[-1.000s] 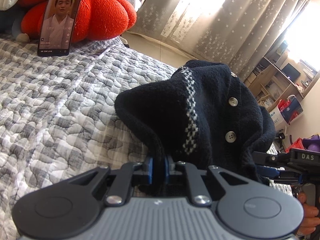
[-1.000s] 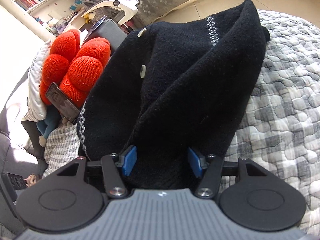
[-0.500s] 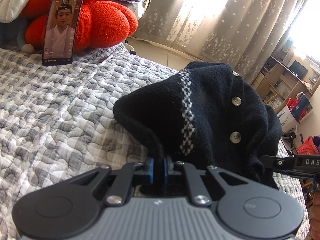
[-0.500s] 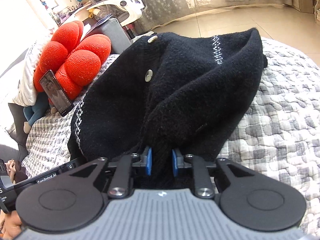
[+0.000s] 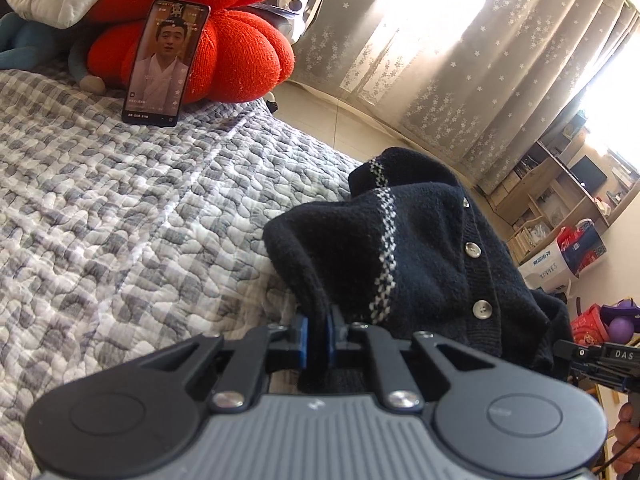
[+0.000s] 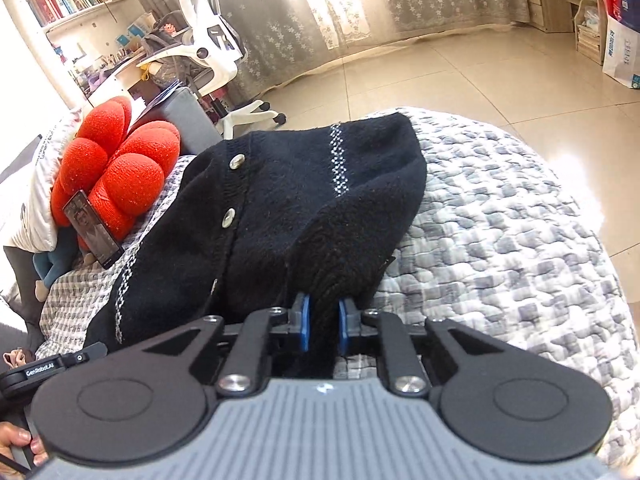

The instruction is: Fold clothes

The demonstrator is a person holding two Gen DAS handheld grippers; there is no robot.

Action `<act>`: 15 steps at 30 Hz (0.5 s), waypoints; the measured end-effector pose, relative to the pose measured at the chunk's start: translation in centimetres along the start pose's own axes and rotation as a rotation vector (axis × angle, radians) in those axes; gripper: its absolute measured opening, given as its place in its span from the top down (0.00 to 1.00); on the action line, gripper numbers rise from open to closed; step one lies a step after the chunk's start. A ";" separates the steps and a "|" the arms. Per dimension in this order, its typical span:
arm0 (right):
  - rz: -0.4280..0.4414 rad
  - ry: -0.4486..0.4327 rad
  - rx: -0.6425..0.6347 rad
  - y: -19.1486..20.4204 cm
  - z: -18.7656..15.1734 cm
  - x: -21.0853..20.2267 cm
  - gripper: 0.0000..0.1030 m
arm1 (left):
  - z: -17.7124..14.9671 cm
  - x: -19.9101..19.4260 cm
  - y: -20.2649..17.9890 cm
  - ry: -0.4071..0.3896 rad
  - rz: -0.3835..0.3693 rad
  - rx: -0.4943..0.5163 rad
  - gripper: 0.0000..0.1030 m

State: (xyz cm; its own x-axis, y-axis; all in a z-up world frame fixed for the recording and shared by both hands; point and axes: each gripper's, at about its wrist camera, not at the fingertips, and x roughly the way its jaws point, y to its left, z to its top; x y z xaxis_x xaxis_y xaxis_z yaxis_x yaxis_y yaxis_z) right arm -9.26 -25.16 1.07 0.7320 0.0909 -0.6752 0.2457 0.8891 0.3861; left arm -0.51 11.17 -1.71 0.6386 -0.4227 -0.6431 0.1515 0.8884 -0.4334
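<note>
Pinching a fold of the dark knitted cardigan [image 5: 420, 264] between its blue pads, the left hand-held gripper [image 5: 316, 340] has its jaws nearly together, with only the thickness of the cloth between them. From that pinch the garment rises up and away from the hand-held gripper as a draped hump, running to the right in the left wrist view, where a white checked stripe [image 5: 386, 248] and two pale buttons [image 5: 472, 250] show on its face.

The right hand-held gripper [image 6: 323, 326] has just been closing its jaws, and a thicker bunch of the same cardigan [image 6: 304, 208] now sits clamped between its blue pads. The cloth spreads upward and leftward from that grip, its button band and stripe facing the camera.

Between the two grips the cardigan hangs as one gathered mass, its far part resting on the bed [image 5: 120, 216], which is covered by a grey and white quilted spread. It lies near the bed's edge on the floor side, with tiled floor [image 6: 460, 76] beyond it. Each hand-held gripper shows at the margin of the other's view, with fingers of the person's hand [image 6: 16, 446] on a handle.

Farther back, toward the head of the bed, a phone [image 5: 164, 62] with a lit screen leans upright against a red pumpkin-shaped cushion [image 5: 236, 52], well apart from the cardigan.
</note>
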 end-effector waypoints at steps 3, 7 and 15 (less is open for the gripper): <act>-0.015 -0.008 -0.012 -0.2 0.1 -1.2 0.85 | -0.5 -1.2 -0.9 0.022 -0.017 0.021 0.92; -0.030 0.011 -0.033 -0.9 -0.5 -2.6 0.85 | -1.5 -2.7 -2.2 0.053 -0.031 0.074 0.92; -0.061 0.072 -0.100 -2.3 -2.2 -5.7 0.85 | -4.0 -5.1 -4.7 0.132 -0.033 0.202 0.92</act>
State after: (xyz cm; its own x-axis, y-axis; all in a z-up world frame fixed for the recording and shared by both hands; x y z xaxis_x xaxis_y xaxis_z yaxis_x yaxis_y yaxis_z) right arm -15.39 -26.73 2.60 0.6693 0.0644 -0.7402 0.2212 0.9338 0.2812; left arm -7.49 8.43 1.10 0.5283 -0.4604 -0.7134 0.3276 0.8857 -0.3290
